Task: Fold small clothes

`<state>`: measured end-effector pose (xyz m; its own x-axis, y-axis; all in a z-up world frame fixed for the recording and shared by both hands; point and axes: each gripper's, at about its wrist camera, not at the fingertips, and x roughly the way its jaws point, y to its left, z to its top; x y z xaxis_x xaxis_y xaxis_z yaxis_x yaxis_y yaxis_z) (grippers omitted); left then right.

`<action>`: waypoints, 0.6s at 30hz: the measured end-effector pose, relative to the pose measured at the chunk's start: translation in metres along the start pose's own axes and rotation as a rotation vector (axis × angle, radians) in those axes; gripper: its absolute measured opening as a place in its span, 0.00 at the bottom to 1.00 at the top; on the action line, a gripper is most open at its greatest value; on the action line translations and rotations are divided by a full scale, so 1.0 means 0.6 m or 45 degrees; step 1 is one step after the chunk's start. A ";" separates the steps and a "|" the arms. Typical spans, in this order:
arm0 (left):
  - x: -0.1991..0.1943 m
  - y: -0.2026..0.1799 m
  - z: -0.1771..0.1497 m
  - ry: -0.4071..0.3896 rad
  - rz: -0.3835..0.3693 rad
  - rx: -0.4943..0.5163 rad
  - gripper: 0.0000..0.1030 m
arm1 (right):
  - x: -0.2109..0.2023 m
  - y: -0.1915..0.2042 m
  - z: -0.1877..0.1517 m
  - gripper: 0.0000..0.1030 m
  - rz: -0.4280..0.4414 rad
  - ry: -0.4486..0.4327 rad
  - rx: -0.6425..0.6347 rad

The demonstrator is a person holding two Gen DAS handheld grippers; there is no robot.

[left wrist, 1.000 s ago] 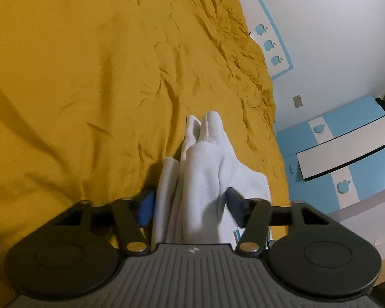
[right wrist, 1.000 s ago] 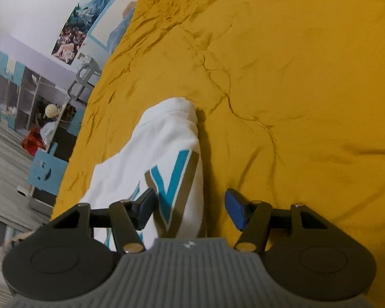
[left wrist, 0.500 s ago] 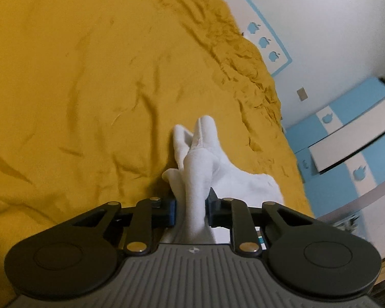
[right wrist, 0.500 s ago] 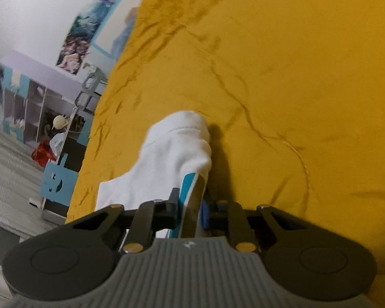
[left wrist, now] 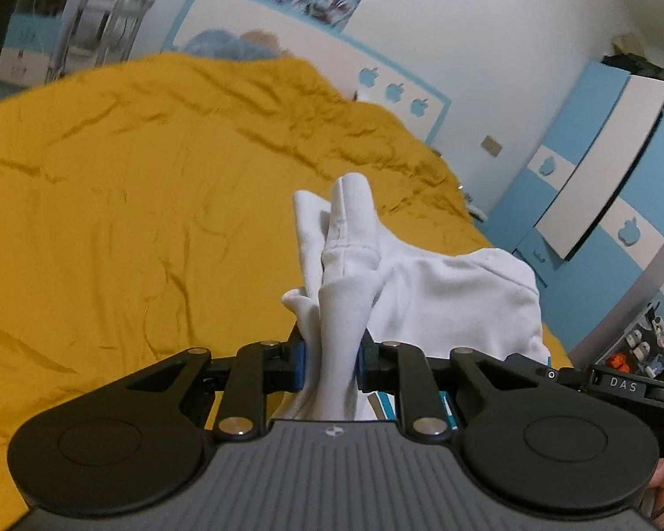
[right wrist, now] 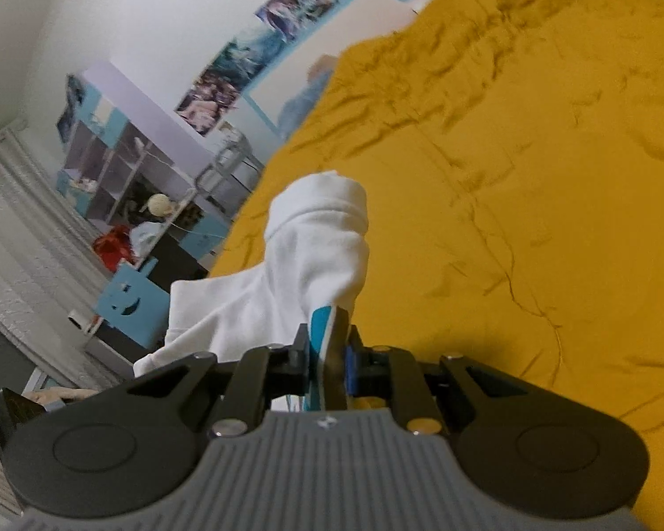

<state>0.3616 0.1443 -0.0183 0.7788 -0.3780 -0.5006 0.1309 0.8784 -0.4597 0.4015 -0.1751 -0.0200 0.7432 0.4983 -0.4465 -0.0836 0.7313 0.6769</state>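
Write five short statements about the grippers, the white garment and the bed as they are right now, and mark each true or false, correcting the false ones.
1. The left gripper is clamped on a bunch of the white garment. True.
2. The right gripper hangs open with nothing between its pads. False: it is shut on a fold of the garment that bears a teal print.
3. The bed cover is blue. False: it is mustard yellow and wrinkled.
4. The same white garment is gripped by both grippers. True.
5. The garment lies flat and neatly folded on the bed. False: it is bunched and drawn up at the pinched parts.
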 end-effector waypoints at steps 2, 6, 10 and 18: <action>-0.027 -0.022 0.000 -0.023 -0.007 0.022 0.21 | -0.040 0.014 0.001 0.09 0.019 -0.026 -0.020; -0.073 -0.069 -0.006 -0.061 -0.033 0.071 0.21 | -0.114 0.043 0.004 0.09 0.050 -0.095 -0.051; -0.121 -0.115 -0.012 -0.113 -0.085 0.105 0.21 | -0.201 0.075 0.008 0.09 0.073 -0.166 -0.097; -0.208 -0.209 -0.039 -0.150 -0.185 0.232 0.21 | -0.389 0.109 -0.016 0.09 0.093 -0.271 -0.191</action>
<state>0.2333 0.0746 0.0845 0.8085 -0.4767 -0.3451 0.3466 0.8596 -0.3754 0.2162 -0.2394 0.1229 0.8532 0.4547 -0.2556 -0.2277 0.7656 0.6017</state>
